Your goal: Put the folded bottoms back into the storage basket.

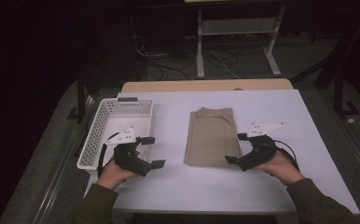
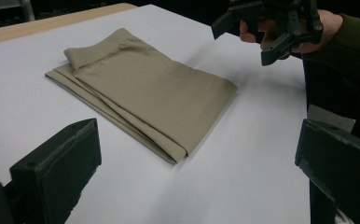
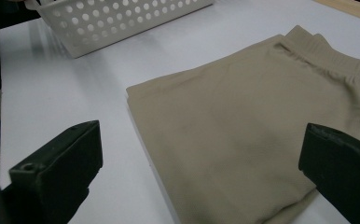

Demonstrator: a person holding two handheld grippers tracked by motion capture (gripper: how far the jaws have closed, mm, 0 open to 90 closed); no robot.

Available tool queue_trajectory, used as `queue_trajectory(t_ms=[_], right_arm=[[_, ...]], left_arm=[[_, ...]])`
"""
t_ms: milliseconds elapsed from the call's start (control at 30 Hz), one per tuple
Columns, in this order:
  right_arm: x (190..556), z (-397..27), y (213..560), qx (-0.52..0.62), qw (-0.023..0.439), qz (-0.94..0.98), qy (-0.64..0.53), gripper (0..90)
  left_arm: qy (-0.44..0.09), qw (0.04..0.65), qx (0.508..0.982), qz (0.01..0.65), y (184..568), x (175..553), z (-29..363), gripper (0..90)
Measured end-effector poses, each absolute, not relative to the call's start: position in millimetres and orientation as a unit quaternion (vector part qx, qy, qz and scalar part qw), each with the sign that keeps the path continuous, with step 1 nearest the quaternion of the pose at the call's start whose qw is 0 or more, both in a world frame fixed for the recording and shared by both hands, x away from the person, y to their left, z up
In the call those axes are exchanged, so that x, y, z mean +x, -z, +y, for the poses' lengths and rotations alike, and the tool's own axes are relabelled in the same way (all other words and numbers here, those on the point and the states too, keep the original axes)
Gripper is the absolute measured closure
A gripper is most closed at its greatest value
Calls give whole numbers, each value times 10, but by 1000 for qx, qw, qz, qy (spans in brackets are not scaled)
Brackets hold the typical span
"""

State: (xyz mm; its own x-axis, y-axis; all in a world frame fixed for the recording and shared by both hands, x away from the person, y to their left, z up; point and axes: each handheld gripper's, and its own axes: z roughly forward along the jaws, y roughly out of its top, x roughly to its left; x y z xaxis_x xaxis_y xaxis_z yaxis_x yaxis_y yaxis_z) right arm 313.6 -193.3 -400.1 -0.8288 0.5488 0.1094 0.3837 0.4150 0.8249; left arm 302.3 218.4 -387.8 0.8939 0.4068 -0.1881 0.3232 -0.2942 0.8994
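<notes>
The folded beige trousers (image 3: pixel 243 126) fill the centre and right, between the wide-apart black jaws, with a white basket (image 3: pixel 117 21) at upper left.

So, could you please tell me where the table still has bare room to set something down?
Bare white table lies right of the folded tan garment, along the near edge, and in the strip between the garment and the white basket. It is crowded at the garment's near corners, where the left gripper and right gripper hover, jaws open.
</notes>
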Motion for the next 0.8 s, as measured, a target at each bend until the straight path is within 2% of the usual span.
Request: queue_trajectory(t_ms=[800], right_arm=[[3327, -1696, 3991, 266, 76, 843, -462, 0]], left_arm=[[-38, 549, 804, 227, 3878, 3025, 2186, 0]])
